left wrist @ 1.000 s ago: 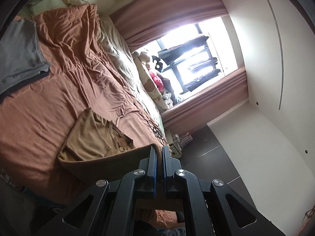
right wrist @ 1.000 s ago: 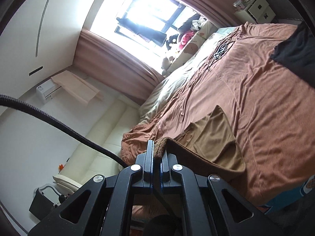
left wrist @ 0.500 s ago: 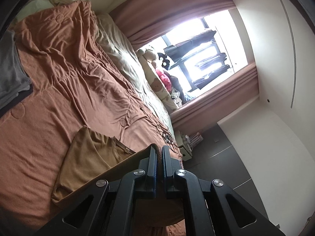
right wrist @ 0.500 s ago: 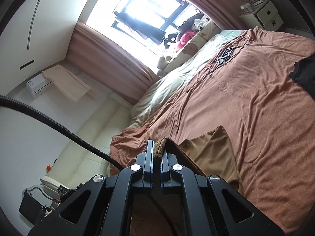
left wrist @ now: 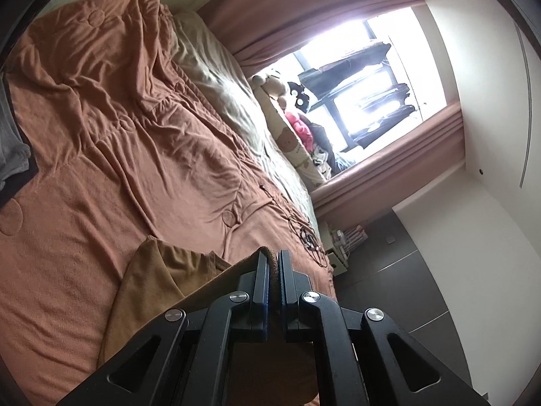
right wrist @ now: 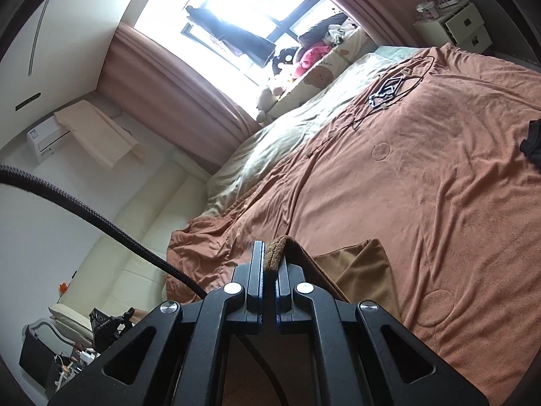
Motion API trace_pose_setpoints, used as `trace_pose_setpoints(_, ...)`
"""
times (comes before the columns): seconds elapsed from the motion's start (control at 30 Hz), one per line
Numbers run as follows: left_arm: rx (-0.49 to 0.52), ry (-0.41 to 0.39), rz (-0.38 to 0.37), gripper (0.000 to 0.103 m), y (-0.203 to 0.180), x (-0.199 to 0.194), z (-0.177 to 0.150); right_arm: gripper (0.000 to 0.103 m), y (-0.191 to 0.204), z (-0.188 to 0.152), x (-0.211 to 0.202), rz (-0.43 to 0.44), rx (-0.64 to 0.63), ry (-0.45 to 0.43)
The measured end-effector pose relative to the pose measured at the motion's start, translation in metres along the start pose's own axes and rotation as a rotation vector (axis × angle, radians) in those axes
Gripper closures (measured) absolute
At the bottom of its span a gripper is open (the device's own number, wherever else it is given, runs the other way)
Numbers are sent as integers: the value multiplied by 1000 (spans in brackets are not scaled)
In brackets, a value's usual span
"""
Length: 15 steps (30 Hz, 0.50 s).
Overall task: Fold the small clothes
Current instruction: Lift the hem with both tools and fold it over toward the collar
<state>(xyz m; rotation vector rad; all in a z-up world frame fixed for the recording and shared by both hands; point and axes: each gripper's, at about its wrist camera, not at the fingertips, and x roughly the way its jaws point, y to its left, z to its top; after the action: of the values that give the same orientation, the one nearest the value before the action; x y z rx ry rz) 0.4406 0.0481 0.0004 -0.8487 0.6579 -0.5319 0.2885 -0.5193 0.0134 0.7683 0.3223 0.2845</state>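
Claw on the left (left wrist: 274, 257) is squeezed tight on a corner of the brown cloth (left wrist: 159, 270), with only a thin strip of fuzzy edge showing between its two black fingers. Over in the other view, the right claw (right wrist: 270, 253) is pinched just as tight on another corner of the same brown cloth (right wrist: 365, 270), and a little fuzzy bump of it pokes out above the tips.

Both corners are held up off the bed. From the left claw the cloth runs down toward 8 o'clock, and the rest lies on the orange blanket (left wrist: 118, 135). From the right claw it runs down toward 4 o'clock and also lies on the blanket. One end is in the air and the other end is resting flat.

I think the fold has only just begun. The lifted edge has to be carried over and laid down on the resting part, and it is not there yet. After that the cloth may need one more fold and a pat to make it neat. It is soft and floppy, so it could sag or slip crooked on the way.

Farther off, at 9 o'clock in the left view, a grey garment (left wrist: 12, 142) sits at the edge of the bed, well apart from the brown cloth. Whether it is folded, I cannot tell. Past the blanket lie a pale quilt (left wrist: 219, 77) and some stuffed toys (left wrist: 297, 125) by the bright window (left wrist: 372, 67).
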Motion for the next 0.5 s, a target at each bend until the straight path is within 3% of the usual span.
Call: trace_pose_setpoints(0.5,-81,91,199,99,90,94,2,102,-43,7,98,-119,62,123)
